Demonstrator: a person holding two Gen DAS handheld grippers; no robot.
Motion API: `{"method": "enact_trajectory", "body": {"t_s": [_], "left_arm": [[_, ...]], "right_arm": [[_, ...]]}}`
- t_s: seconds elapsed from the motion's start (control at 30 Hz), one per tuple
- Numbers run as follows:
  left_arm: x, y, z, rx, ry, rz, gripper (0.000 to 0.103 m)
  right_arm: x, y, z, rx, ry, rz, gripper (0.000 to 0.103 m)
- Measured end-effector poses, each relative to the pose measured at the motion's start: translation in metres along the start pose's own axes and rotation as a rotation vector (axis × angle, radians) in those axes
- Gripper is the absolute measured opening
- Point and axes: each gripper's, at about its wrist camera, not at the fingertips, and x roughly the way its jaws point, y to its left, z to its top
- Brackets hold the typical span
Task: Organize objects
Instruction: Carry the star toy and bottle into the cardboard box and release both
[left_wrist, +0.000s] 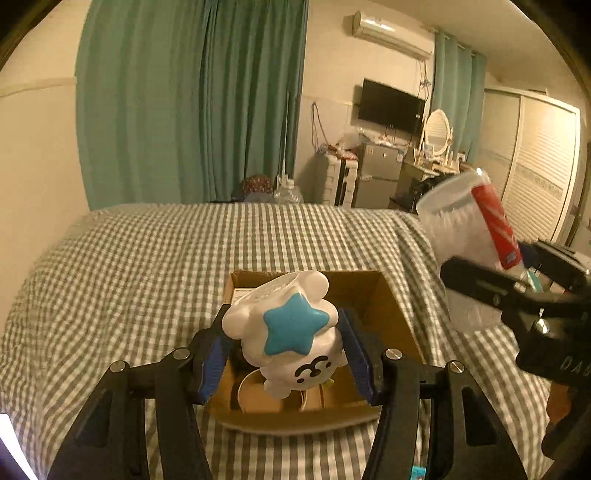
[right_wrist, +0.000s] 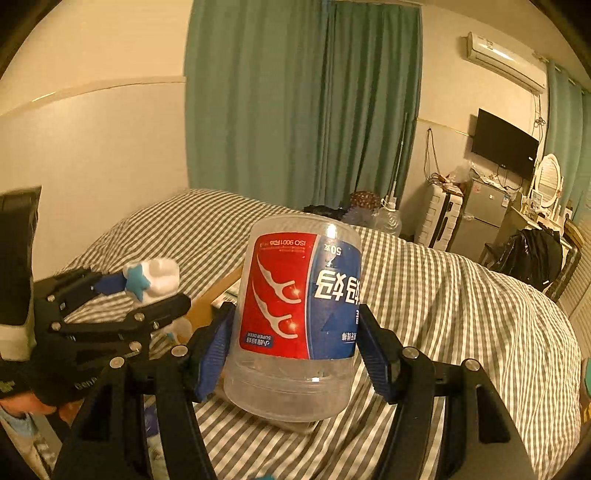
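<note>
My left gripper (left_wrist: 284, 343) is shut on a white toy figure with a blue star (left_wrist: 291, 332), held upside down above an open cardboard box (left_wrist: 391, 306) on the bed. My right gripper (right_wrist: 295, 332) is shut on a clear plastic floss-pick jar with a red and blue label (right_wrist: 299, 306), held upside down above the bed, right of the box. The jar (left_wrist: 472, 236) and right gripper (left_wrist: 517, 288) also show in the left wrist view. The toy (right_wrist: 151, 280) and left gripper (right_wrist: 122, 306) show at the left of the right wrist view.
The box holds a round tan item (left_wrist: 266, 398) and a white paper (left_wrist: 242, 293). The bed has a grey-and-white checked cover (left_wrist: 147, 266). Green curtains (left_wrist: 192, 103), a small fridge (left_wrist: 376, 181), a dressing table (left_wrist: 436, 155) and wardrobe doors (left_wrist: 535, 158) stand behind.
</note>
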Motion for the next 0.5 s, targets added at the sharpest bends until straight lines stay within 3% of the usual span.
{"method": "enact_trajectory", "body": {"t_s": [0.17, 0.3, 0.5], "left_arm": [[0.055, 0.003, -0.009, 0.010, 0.080, -0.005, 0.058], [0.087, 0.008, -0.020, -0.018, 0.156, -0.022, 0.058], [0.099, 0.013, -0.039, -0.016, 0.184, -0.036, 0.058]], "right_arm": [[0.049, -0.014, 0.011, 0.004, 0.038, 0.013, 0.064], [0.088, -0.017, 0.000, 0.022, 0.078, 0.038, 0.064], [0.126, -0.020, -0.023, 0.057, 0.149, 0.072, 0.064]]}}
